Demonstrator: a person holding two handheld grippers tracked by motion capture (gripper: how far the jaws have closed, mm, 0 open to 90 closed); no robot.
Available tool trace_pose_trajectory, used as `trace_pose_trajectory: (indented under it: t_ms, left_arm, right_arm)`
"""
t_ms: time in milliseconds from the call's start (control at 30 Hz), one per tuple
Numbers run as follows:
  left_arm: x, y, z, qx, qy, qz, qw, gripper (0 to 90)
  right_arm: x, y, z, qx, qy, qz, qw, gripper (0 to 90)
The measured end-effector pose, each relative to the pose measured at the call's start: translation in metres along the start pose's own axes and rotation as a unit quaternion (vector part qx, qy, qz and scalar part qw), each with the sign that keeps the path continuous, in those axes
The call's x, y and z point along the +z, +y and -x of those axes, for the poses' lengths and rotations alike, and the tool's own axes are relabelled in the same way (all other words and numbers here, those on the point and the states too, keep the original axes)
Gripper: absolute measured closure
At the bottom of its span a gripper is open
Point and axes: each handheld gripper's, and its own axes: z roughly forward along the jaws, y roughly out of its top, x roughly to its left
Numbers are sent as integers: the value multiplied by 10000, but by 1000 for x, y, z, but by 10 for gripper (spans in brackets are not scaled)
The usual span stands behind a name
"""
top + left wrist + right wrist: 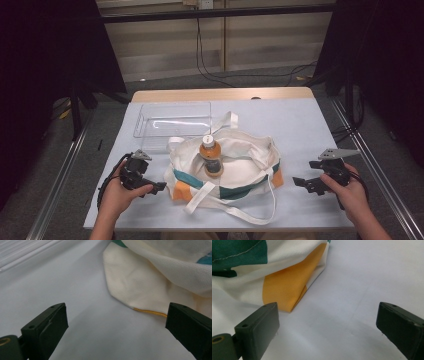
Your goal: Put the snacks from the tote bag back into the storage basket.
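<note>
On both flanks of the tote bag [225, 170], my left gripper [159, 187] and right gripper [299, 182] sit jaws apart, empty; I pinch the bag's rim edges, not the bottle [210, 150].

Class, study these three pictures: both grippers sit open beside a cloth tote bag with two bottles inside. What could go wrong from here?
1. The two bottles lie loose in the open tote bag; tugging the cloth could roll them out.
2. The long strap loops near the table's front edge and might snag a jaw.
3. The left gripper and right gripper stand open at opposite ends; uneven pulls may drag the bag into the clear bin.
</note>
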Motion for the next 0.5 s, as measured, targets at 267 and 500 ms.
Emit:
trace_pose_trajectory:
  t_ms: [267, 500]
  left_arm:
    - [-7, 8, 4, 127, -97, -229, 9996, 41]
    - [-17, 16, 3, 168, -180, -387, 9989, 43]
  right_arm:
    - [-1, -1, -2, 23, 33, 1, 10000, 45]
    - [-1, 0, -2, -29, 60, 1, 10000, 45]
